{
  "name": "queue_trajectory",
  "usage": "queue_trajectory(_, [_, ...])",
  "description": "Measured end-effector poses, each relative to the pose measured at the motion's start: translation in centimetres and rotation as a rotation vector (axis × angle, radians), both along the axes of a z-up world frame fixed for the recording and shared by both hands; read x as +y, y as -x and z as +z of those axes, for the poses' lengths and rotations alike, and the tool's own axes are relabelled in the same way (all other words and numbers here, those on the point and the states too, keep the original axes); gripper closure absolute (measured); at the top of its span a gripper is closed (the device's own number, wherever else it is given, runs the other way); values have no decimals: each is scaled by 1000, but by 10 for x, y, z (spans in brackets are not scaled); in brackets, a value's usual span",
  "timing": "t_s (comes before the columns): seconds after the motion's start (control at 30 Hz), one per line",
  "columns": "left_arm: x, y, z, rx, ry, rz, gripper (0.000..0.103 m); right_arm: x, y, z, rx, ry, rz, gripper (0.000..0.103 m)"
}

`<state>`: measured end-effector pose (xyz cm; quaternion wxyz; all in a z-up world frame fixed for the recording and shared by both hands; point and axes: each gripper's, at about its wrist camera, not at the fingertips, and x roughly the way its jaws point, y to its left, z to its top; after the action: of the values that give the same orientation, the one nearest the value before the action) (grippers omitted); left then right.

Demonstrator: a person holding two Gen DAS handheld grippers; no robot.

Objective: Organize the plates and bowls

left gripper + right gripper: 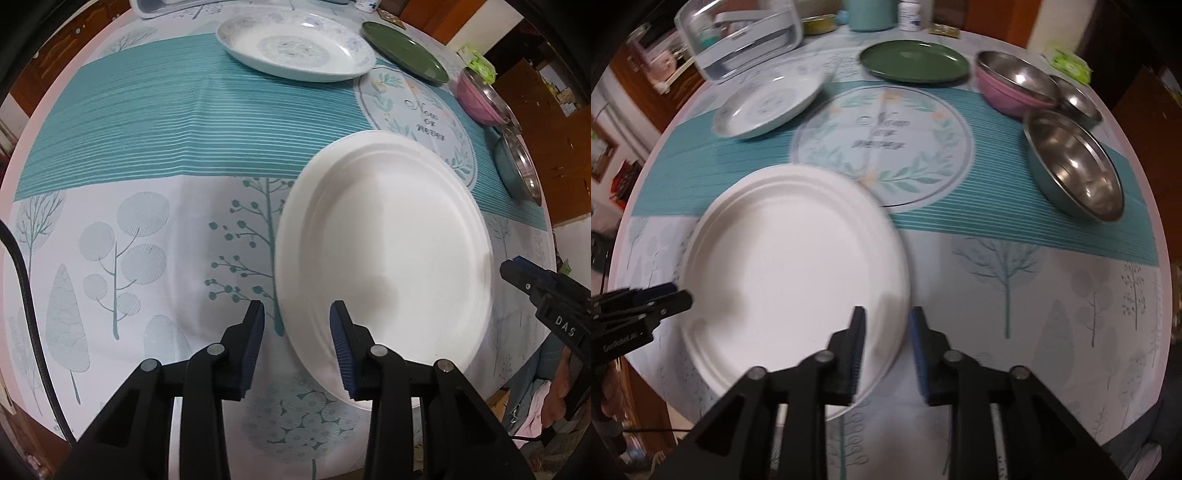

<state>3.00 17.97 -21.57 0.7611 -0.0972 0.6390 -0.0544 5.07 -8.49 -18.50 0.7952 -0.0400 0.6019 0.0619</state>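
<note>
Jaws of the left gripper (297,314) stand partly apart at the bottom centre of the left wrist view, straddling the near-left rim of the white plate (388,258), one pad outside the rim and one over the plate's face; pads do not visibly press on it; jaws of the right gripper (886,321) likewise partly apart at the bottom centre of the right wrist view, straddling the plate's (790,266) right rim, no visible pinch; each gripper also shows at the side edge of the other's view, left gripper (676,293) at the left edge, right gripper (511,271) at the right edge; white plate, ridged rim, lies on the tablecloth (147,221) near the table's front edge, lower right of the left wrist view, lower left of the right wrist view; tablecloth, pale with tree print, a teal striped band across the middle, a round wreath emblem (882,147) with lettering beyond the plate; steel bowl with blue-grey outside (1075,170), right of centre in the right wrist view; patterned oval dish (768,107), upper left; pink bowl with steel inside (1015,85), upper right, with a smaller steel bowl (1078,101) just beside it; green plate (916,62), top centre; clear plastic container (738,40), top left, farthest.
</note>
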Motion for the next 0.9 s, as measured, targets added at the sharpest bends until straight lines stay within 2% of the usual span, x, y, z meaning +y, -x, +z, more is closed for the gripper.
queue_trajectory(0.03, [1,0,-1,4,3,5,68,-5,-1,-2,6,-4,-18,66])
queue_trajectory(0.3, [4,-4,-9,24,43,-1,69,-11,-8,-18,69,-64,-36,67])
queue_trajectory(0.33, [4,-5,-10,30,57,-2,73,-10,-8,-20,80,-79,-34,71])
queue_trajectory(0.37, [3,-5,-11,36,54,-1,76,-9,-8,-22,89,-101,-33,79])
queue_trajectory(0.43, [3,-6,-10,33,43,2,78,-6,-7,-23,82,-77,-27,84])
queue_trajectory(0.5, [6,-5,-7,27,37,10,82,-3,-6,-21,74,-64,-12,85])
queue_trajectory(0.6, [12,-3,0,20,56,21,83,-2,-3,-16,73,-84,-5,85])
queue_trajectory(0.9, [40,13,21,-18,-23,38,83,31,11,-6,66,-85,109,85])
